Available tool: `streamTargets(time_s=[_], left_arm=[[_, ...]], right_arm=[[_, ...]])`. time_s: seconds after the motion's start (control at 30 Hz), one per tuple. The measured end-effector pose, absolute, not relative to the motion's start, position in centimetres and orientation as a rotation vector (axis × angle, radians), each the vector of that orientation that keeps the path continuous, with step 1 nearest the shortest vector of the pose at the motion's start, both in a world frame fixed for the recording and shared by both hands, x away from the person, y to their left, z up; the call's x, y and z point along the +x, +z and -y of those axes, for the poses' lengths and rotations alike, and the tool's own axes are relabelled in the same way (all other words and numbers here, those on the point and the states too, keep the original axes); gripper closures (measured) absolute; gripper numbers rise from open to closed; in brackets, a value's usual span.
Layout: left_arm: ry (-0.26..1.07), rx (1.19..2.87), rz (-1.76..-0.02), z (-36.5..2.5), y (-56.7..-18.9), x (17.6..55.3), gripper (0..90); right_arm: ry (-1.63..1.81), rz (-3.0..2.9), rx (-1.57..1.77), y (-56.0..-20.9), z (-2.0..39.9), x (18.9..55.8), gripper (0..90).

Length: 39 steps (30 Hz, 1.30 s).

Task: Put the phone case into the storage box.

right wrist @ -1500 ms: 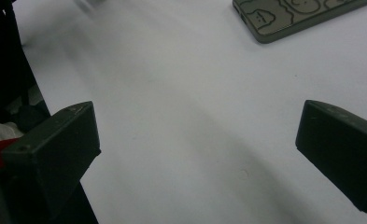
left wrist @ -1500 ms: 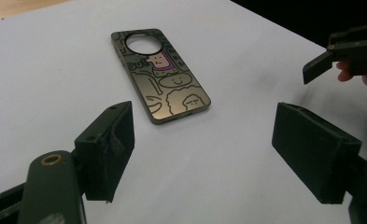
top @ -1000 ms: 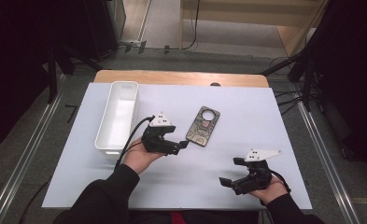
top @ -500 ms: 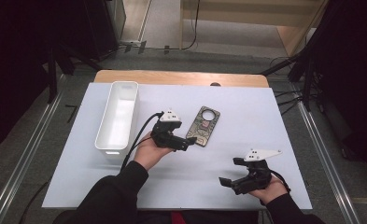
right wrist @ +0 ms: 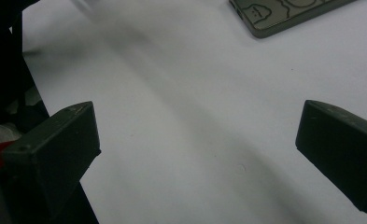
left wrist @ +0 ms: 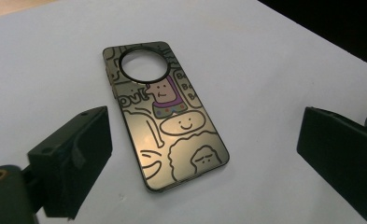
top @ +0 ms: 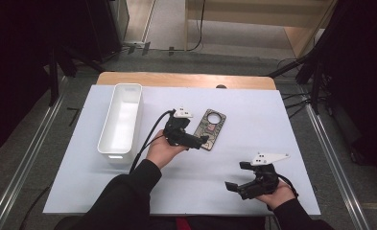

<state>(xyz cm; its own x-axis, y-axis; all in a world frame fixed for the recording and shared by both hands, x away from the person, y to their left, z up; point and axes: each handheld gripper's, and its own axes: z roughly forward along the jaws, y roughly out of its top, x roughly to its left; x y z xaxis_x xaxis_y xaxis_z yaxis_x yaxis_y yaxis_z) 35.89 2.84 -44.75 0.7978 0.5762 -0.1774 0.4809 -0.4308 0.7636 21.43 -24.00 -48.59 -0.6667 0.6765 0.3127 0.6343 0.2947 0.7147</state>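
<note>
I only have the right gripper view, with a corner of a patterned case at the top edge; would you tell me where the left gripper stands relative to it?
Observer: The left gripper is right at the phone case, at its near end; its jaws have just been opening and stand wide on either side of the case, not pressing on it.
Operator: Thank you. Is the case lying flat?
Observer: Yes, flat on the white table, cartoon drawings up, round camera hole at the far end.
Operator: Is anything else on the table?
Observer: A white bin stands left of the case, apart from it.
</note>
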Motion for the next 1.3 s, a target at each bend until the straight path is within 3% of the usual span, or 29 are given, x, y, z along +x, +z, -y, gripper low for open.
streamTargets(time_s=[0.3, 1.3], left_arm=[[0.173, 2.1, -0.788, -2.3, -44.8, 36.7, 0.0], [0.26, 2.086, -0.896, 2.0, -45.4, 38.7, 0.0]], right_arm=[[1.339, -2.489, 1.258, -48.6, 24.0, 21.4, 0.0], [1.345, -2.495, 1.248, -48.6, 23.9, 21.6, 0.0]])
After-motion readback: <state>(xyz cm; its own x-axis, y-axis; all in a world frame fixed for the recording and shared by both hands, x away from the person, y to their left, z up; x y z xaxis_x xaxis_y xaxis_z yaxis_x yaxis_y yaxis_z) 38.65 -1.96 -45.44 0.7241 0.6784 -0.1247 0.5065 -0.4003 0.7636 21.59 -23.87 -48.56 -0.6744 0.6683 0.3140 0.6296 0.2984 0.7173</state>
